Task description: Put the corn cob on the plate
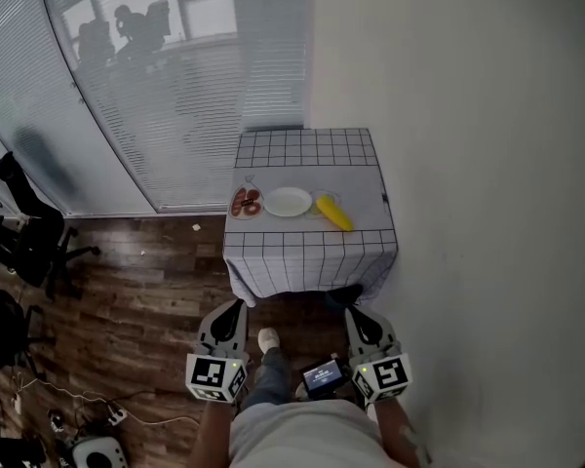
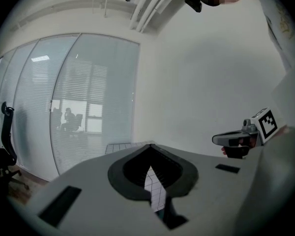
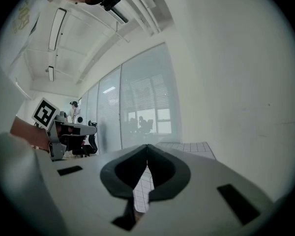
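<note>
Both empty, pressed together: left tool (image 1: 238,306), right tool (image 1: 355,312); beyond, one corn cob (image 1: 333,213) beside one white plate (image 1: 288,202).

Cloth (image 1: 307,252): white fabric with a thin dark grid, matt, hanging in soft folds.
Plate (image 1: 288,202): white, smooth, faint sheen; ceramic or plastic, cannot tell.
Corn (image 1: 333,213): yellow, dull surface; too small to read texture.
Floor (image 1: 146,291): dark wood planks, streaky grain, low gloss.
Wall (image 1: 487,115): white, plain, matt.
Partition (image 1: 156,86): glass, glossy, with reflections; slatted blinds across it.
Left gripper (image 2: 150,145), right gripper (image 3: 147,145): pale grey matt plastic shells, smooth; darker matt pads at the jaws.
</note>
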Tool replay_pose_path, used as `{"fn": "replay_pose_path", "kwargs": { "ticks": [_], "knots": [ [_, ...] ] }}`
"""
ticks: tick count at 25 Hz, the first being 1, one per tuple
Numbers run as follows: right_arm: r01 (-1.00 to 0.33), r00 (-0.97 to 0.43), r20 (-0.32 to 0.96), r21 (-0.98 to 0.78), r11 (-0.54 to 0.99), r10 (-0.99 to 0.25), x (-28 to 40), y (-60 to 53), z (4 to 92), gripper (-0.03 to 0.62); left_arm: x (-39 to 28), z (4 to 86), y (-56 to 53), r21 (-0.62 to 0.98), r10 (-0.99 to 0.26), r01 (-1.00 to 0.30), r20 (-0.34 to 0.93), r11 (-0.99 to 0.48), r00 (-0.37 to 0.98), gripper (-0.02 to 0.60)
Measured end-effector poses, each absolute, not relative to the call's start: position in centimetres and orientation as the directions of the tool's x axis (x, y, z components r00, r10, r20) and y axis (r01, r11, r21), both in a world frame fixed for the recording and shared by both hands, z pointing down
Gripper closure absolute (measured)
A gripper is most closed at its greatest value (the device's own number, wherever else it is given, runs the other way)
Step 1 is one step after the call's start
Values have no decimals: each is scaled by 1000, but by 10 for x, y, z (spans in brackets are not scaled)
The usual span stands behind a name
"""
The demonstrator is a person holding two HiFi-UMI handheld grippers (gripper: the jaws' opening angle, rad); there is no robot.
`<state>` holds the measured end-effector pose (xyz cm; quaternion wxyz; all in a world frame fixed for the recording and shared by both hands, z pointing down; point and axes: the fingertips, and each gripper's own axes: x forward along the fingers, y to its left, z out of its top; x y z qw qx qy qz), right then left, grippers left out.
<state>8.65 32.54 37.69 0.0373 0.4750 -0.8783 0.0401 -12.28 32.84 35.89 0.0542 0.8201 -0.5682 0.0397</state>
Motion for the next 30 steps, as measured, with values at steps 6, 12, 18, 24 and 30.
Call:
{"fn": "replay_pose_path", "kwargs": {
  "ticks": [6, 12, 18, 24, 30],
  "knots": [
    [-851, -524, 124, -32, 525, -842, 91, 284, 383, 586, -117, 370, 281, 55, -917, -926, 132, -373, 377, 574],
    [-868, -492, 153, -4, 497, -857, 91, 214, 382, 586, -115, 366, 204, 38, -905, -913, 116, -407, 409, 574],
    [-879, -477, 131, -70, 472, -869, 79, 131, 375, 586, -125, 362, 123, 30, -889, -896, 112, -443, 444, 574],
    [-884, -467, 132, -84, 459, -874, 53, 57, 368, 586, -144, 365, 55, 24, -875, -886, 144, -464, 462, 574],
    [-901, -435, 177, -85, 426, -883, 43, 10, 383, 586, -166, 370, 6, 22, -859, -870, 151, -492, 489, 574]
  ]
}}
